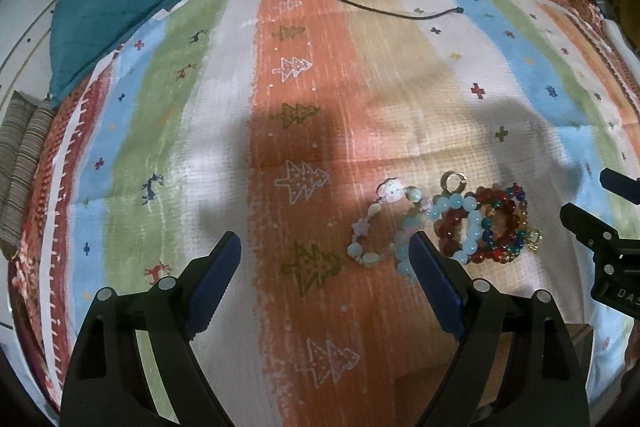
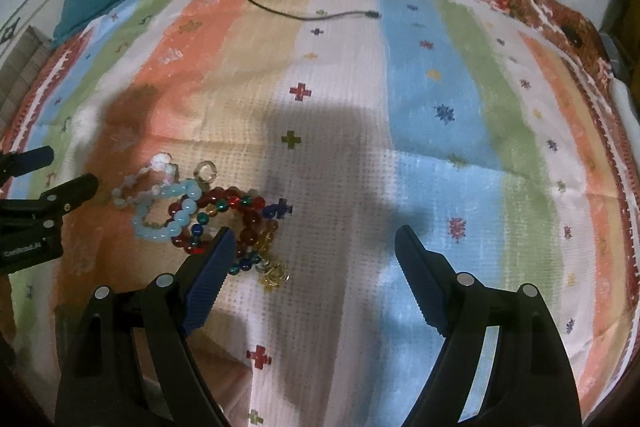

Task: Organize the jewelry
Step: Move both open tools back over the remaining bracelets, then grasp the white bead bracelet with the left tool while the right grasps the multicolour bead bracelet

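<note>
Striped cloth (image 1: 224, 131), bracelets (image 1: 480, 223) partly hidden behind spread, empty left gripper (image 1: 324, 247), right gripper (image 2: 310, 247).

Bare striped cloth (image 2: 420, 75) is seen across centre and right; the bead pile (image 2: 216, 223) blocks the lower left, a cable (image 2: 304, 13) the top.

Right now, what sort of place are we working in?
Probably a home room, working on the floor or a low surface: a striped mat with tree and reindeer motifs, folded teal clothing at its corner, a loose black cable, and a heap of beaded bracelets.
</note>
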Motion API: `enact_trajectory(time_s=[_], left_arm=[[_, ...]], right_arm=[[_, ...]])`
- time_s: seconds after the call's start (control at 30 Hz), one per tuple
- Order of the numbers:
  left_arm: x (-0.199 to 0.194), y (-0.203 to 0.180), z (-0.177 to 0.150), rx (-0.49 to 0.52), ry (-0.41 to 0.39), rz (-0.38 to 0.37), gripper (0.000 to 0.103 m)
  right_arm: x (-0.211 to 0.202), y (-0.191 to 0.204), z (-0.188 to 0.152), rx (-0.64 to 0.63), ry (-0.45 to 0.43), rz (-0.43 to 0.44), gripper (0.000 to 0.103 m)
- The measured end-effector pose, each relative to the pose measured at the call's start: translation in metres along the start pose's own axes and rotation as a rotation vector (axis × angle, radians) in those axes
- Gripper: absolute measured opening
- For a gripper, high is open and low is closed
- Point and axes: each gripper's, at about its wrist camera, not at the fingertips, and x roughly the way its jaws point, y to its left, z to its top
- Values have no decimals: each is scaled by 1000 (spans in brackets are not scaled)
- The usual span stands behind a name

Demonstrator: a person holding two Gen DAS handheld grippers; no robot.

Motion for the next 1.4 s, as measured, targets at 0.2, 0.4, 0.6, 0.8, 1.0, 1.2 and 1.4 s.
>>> enact_trajectory(time_s=[0.2, 0.4, 0.6, 0.8, 1.0, 1.2, 1.4], left_arm=[[18, 2, 4, -3, 30, 14, 85], [35, 0, 5, 13, 67, 14, 85], [48, -4, 9, 21, 85, 11, 85], [64, -4, 9, 28, 106, 24, 85], [68, -6, 9, 38, 96, 15, 80], [65, -11, 6, 62, 105, -21, 54], [63, -10, 2, 69, 95, -19, 26]], right_arm=[[12, 4, 4, -14, 20, -7, 82], [27, 2, 8, -19, 48, -27, 82], [41, 3, 10, -27, 68, -38, 82], [54, 6, 12, -42, 82, -53, 82], [59, 9, 11, -64, 78, -74, 81], [53, 15, 10, -95, 80, -35, 32], [51, 16, 5, -113, 68, -34, 11]])
